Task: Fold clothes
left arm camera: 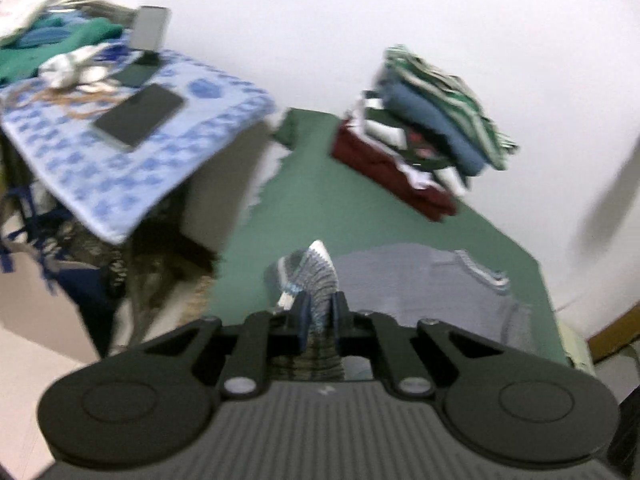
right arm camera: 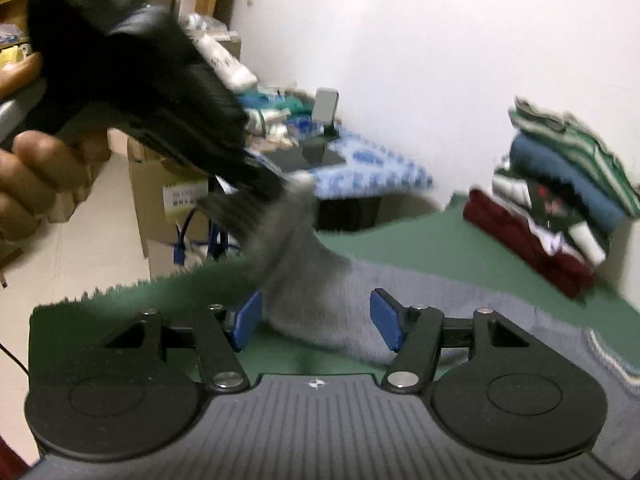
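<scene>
Gripper: my left gripper [left arm camera: 320,312] pinches the grey sweater's [left arm camera: 432,288] ribbed edge.
Counter: green counter [left arm camera: 320,200]; blurred, seemingly folded pile [left arm camera: 432,128] behind.

Lying flat across the near part of the tabletop [left arm camera: 304,200]: a sweater [left arm camera: 420,280], one sleeve [left arm camera: 316,280] lifting off at its left. Sitting at the far right of the tabletop, against the wall: a stack of folded clothes [left arm camera: 432,132]. Standing left of the tabletop: a side table [left arm camera: 80,160], carrying a phone [left arm camera: 140,114] near and heaped clothes [left arm camera: 48,40] far.
</scene>
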